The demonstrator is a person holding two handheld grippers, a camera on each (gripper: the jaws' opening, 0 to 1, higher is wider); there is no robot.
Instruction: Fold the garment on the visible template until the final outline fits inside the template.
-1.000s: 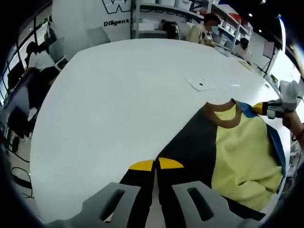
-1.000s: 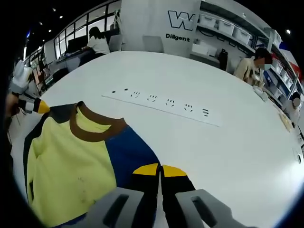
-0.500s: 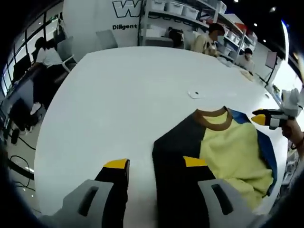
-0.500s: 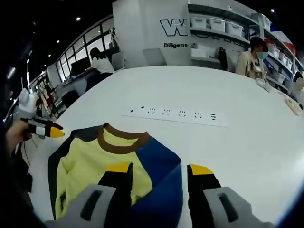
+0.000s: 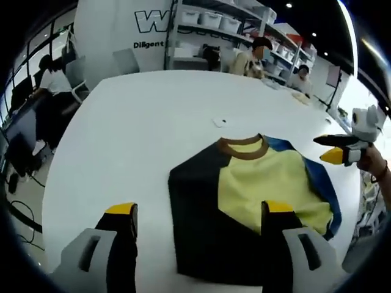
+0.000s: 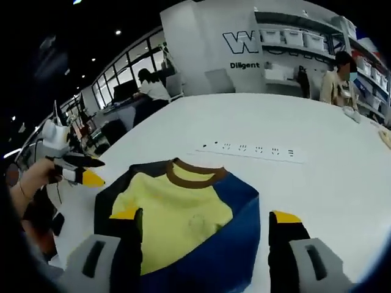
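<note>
Now garment flat between wide-apart jaws.

Garment — yellow, navy, brown collar

Readable text, 2 items, both on the white wall panel behind the white table:
1. Large outlined letter "W", cut off at its right by shelving; also seen in the right gripper view.
2. Small dark word "Diligent" beneath it, likewise in the right gripper view.
Marks on the white strip on the table are too small to read.
</note>
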